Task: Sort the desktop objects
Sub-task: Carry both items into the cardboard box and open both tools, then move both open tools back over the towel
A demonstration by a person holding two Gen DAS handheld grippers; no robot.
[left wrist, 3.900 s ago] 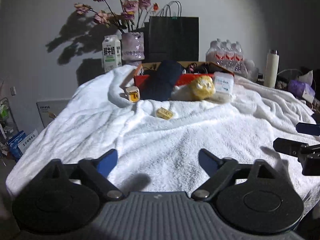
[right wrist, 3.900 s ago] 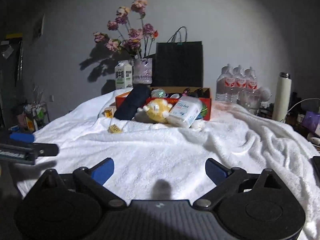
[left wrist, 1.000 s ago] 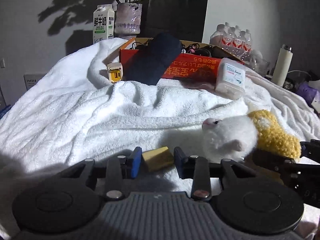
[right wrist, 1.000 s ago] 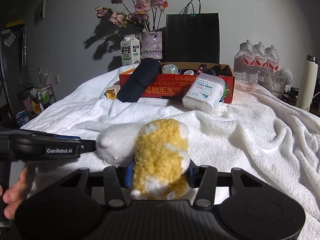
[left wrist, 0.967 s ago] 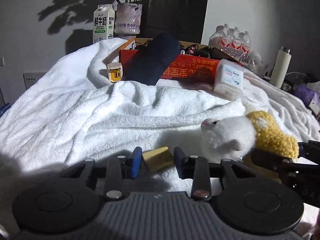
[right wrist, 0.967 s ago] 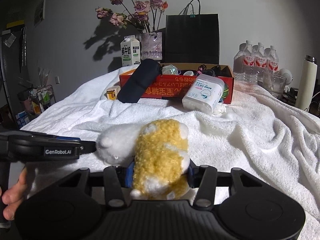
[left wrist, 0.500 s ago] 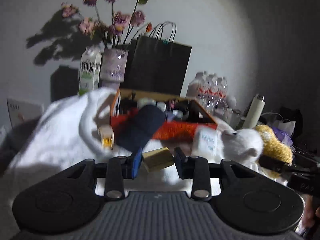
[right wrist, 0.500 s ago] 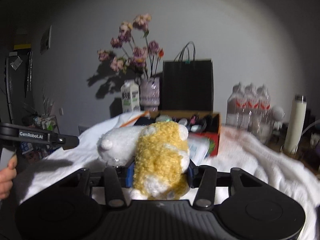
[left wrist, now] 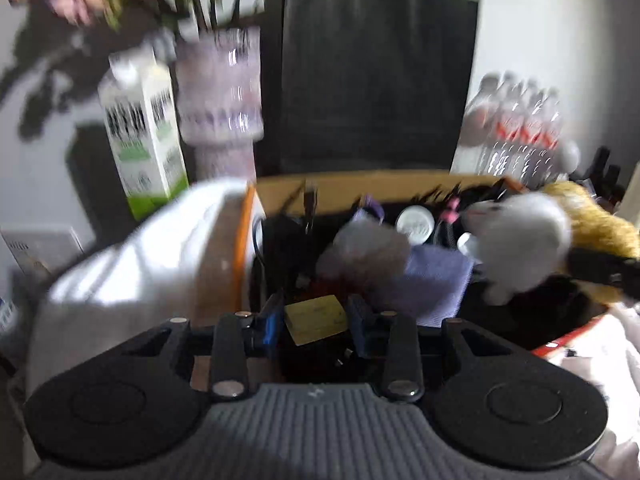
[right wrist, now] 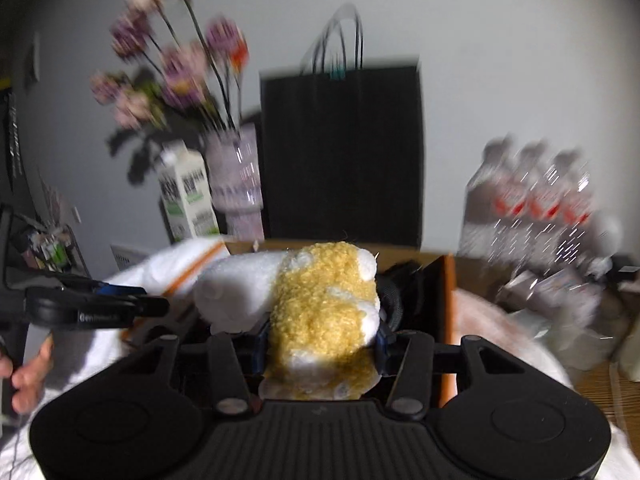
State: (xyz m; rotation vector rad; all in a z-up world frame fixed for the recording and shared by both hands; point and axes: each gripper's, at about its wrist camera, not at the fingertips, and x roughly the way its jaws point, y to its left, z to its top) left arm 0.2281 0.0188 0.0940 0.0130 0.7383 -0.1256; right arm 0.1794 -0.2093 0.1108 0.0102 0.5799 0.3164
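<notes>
My left gripper (left wrist: 316, 322) is shut on a small yellow block (left wrist: 316, 318) and holds it over the near left part of the open cardboard box (left wrist: 360, 180). My right gripper (right wrist: 320, 346) is shut on a yellow and white plush toy (right wrist: 324, 308) held above the box (right wrist: 446, 280). The plush (left wrist: 520, 240) also shows at the right of the left wrist view, over the box. The left gripper (right wrist: 96, 306) shows at the left of the right wrist view. The box holds cables, a white cap and purple cloth. Both views are blurred.
A milk carton (left wrist: 144, 132), a glass vase with pink flowers (left wrist: 220, 92) and a black paper bag (left wrist: 376, 80) stand behind the box. Water bottles (left wrist: 516, 128) stand at the right. A white towel (left wrist: 140, 264) covers the table left of the box.
Both grippers have lifted off the towel and moved forward to the box, each still holding its object. The box now fills the middle of both views.
</notes>
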